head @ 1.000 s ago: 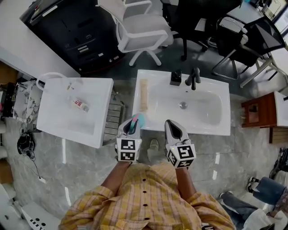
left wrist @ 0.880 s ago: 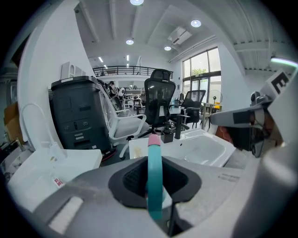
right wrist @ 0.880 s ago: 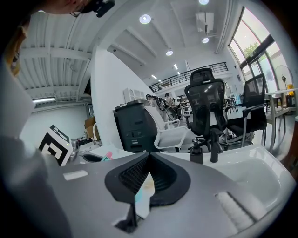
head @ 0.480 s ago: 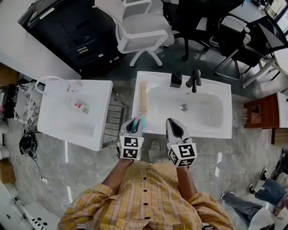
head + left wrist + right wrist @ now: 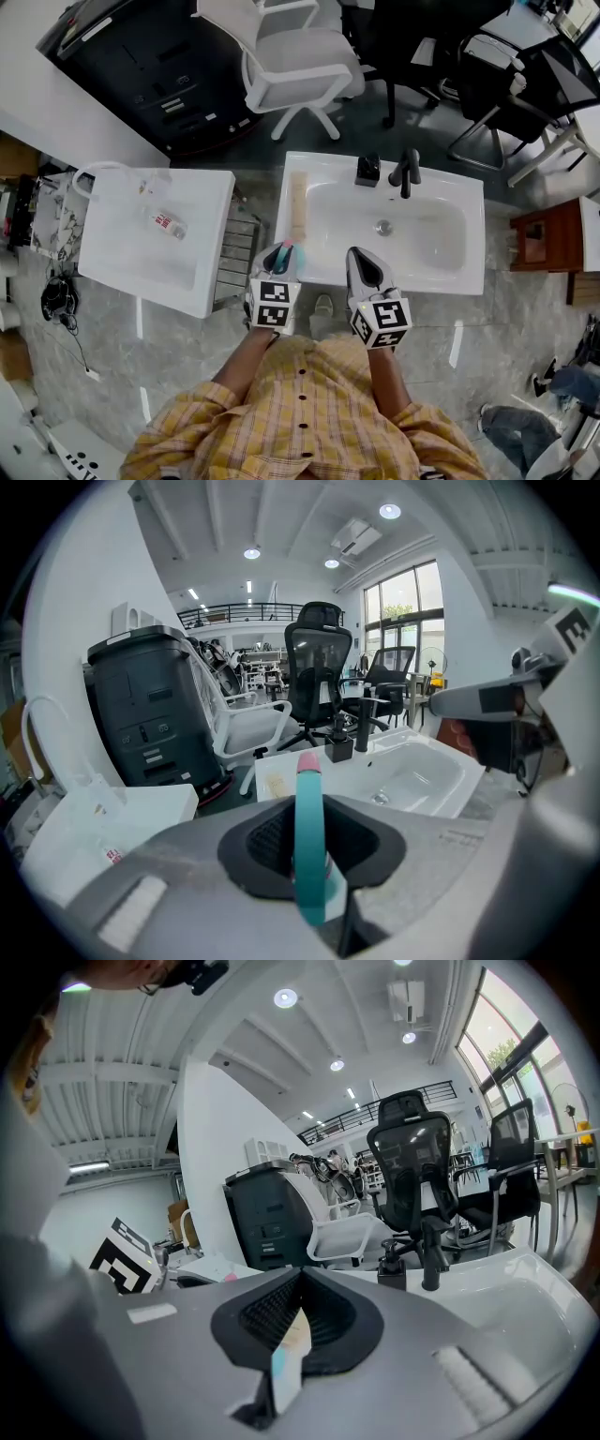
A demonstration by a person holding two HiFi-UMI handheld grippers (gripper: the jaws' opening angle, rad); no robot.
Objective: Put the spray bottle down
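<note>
My left gripper [image 5: 281, 253] hovers over the front left corner of the white sink [image 5: 473, 202]. It holds a slim teal spray bottle with a pink tip [image 5: 289, 249], upright between the pads. In the left gripper view the bottle [image 5: 309, 841] fills the gap of the left gripper [image 5: 311, 860], whose jaws are opening slightly while the pads still touch it. My right gripper [image 5: 362, 257] sits beside it over the sink's front rim. In its own view the right gripper [image 5: 296, 1333] has its jaws together, with only a thin slit between them.
A black faucet [image 5: 405, 170] and a dark soap dispenser [image 5: 367, 167] stand at the sink's back. A pale wooden strip [image 5: 299, 201] lies on its left ledge. A white side table [image 5: 202, 277] at left carries a small bottle [image 5: 167, 221]. Office chairs [image 5: 300, 66] stand beyond.
Both grippers have shifted a little along the sink's front edge and the left one has sunk slightly. Less of the teal bottle shows above the left jaws.
</note>
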